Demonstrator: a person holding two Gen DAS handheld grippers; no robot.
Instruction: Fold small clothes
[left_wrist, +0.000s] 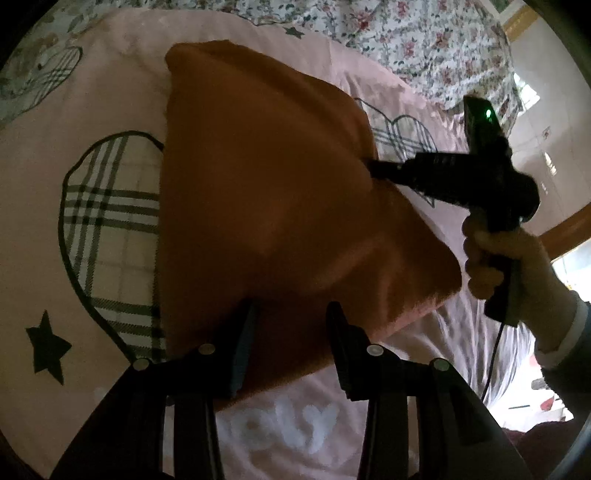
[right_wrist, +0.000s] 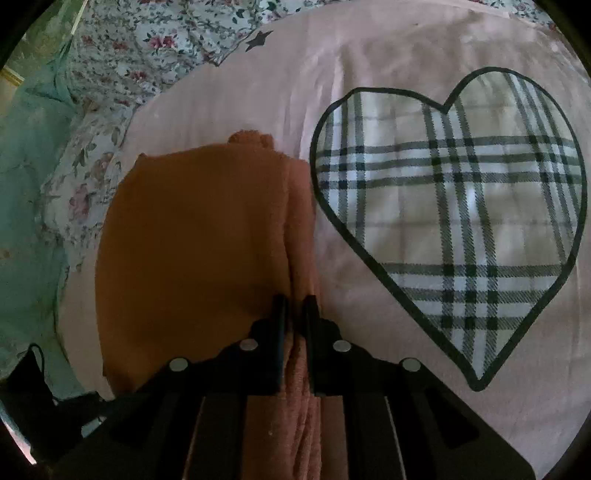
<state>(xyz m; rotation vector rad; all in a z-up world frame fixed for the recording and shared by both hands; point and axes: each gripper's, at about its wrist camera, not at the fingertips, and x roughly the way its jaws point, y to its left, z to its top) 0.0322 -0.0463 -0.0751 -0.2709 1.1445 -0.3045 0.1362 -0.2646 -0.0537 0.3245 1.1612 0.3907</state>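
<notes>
An orange knitted garment (left_wrist: 266, 192) lies partly folded on the pink bedspread (left_wrist: 44, 229); it also shows in the right wrist view (right_wrist: 192, 243). My left gripper (left_wrist: 291, 314) is open, its jaws standing apart over the garment's near edge. My right gripper (right_wrist: 295, 306) is shut on the garment's folded edge, with cloth pinched between the jaws. In the left wrist view the right gripper (left_wrist: 373, 168) reaches in from the right, held by a hand (left_wrist: 495, 258), its tip on the garment's right edge.
The bedspread carries plaid heart prints (right_wrist: 450, 221) and black stars (left_wrist: 46, 347). A floral quilt (left_wrist: 424, 40) lies bunched at the far side; it also shows in the right wrist view (right_wrist: 110, 66). A teal cloth (right_wrist: 29, 206) is at the left.
</notes>
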